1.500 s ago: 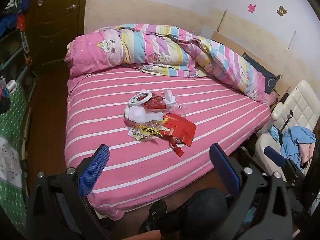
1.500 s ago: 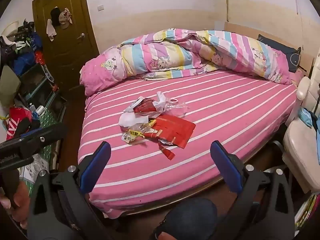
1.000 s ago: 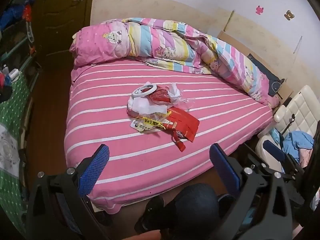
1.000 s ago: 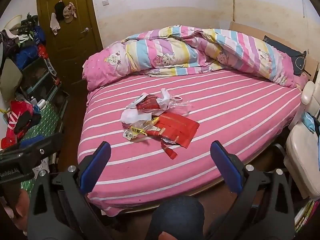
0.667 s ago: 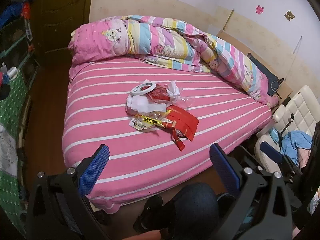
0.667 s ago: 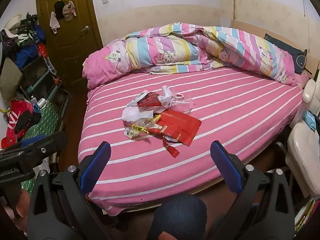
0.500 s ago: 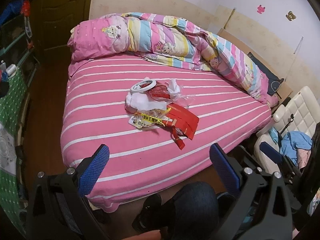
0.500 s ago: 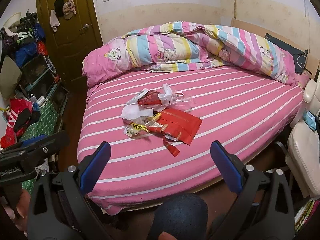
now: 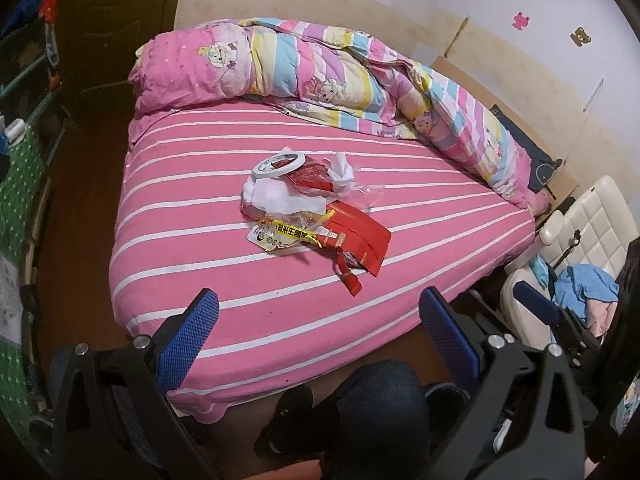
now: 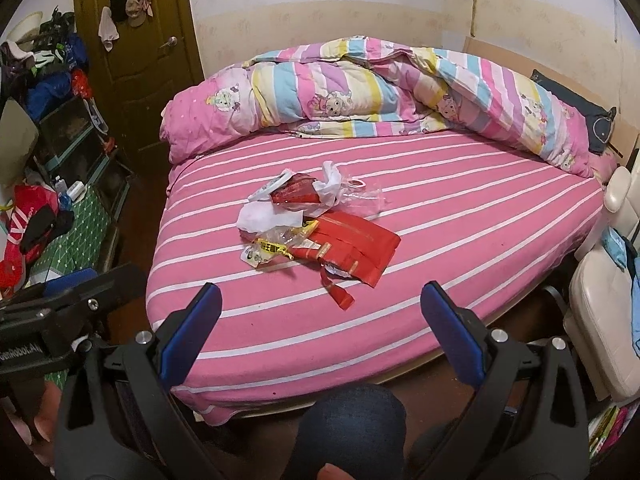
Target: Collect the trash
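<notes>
A pile of trash lies in the middle of the pink striped bed (image 9: pixel 208 216) (image 10: pixel 480 216). It holds a roll of white tape (image 9: pixel 277 164), white paper (image 9: pixel 280 200) (image 10: pixel 264 216), a red wrapper (image 9: pixel 312 174) (image 10: pixel 298 194), a clear plastic bag (image 10: pixel 360 196), a yellow-labelled packet (image 9: pixel 286 236) (image 10: pixel 272 248) and a red envelope (image 9: pixel 360 236) (image 10: pixel 352 246). My left gripper (image 9: pixel 318 312) is open and empty, well short of the pile, above the bed's near edge. My right gripper (image 10: pixel 320 308) is also open and empty, at about the same distance.
A rolled striped quilt (image 9: pixel 320 76) (image 10: pixel 360 92) lies along the bed's far side. A cream chair (image 9: pixel 580 240) with blue clothes stands to the right. Cluttered shelves (image 10: pixel 60 120) and a brown door (image 10: pixel 136 40) are on the left. The person's knee (image 10: pixel 352 420) shows below.
Both grippers have come a little closer to the bed, so the trash pile looks slightly larger and nearer. The pile itself has not moved. Both grippers stayed open.
</notes>
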The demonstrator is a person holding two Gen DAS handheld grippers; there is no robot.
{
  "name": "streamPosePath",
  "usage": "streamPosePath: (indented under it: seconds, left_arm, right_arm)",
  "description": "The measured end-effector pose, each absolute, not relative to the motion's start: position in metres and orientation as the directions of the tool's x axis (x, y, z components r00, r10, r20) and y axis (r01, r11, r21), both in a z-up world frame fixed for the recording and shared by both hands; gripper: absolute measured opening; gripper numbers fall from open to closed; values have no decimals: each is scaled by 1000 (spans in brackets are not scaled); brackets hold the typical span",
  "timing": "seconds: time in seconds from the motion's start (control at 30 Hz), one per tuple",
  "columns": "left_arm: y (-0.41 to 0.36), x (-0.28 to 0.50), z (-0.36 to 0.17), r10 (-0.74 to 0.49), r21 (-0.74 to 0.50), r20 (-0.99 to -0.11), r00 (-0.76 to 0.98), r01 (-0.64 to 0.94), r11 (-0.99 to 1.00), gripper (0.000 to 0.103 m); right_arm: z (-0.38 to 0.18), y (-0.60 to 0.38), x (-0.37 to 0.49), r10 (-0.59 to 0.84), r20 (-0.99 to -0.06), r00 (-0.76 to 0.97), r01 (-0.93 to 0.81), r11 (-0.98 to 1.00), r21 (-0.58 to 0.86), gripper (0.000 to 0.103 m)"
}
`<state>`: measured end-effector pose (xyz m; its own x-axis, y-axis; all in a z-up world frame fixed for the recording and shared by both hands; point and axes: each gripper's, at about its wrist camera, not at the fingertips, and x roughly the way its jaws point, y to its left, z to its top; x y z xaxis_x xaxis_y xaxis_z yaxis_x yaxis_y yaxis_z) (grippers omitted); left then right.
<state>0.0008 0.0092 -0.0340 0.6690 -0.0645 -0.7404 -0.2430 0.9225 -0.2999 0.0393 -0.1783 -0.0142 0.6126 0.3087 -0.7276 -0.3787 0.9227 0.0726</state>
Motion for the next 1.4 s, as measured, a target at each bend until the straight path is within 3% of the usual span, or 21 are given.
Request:
streamPosePath:
  seconds: [1.4]
  left_arm:
    - [24, -4, -24, -57, -313, -728, 683, -258, 914, 97]
  right_arm:
    - [-16, -177, 34, 312, -716, 625, -373, 925, 77, 99]
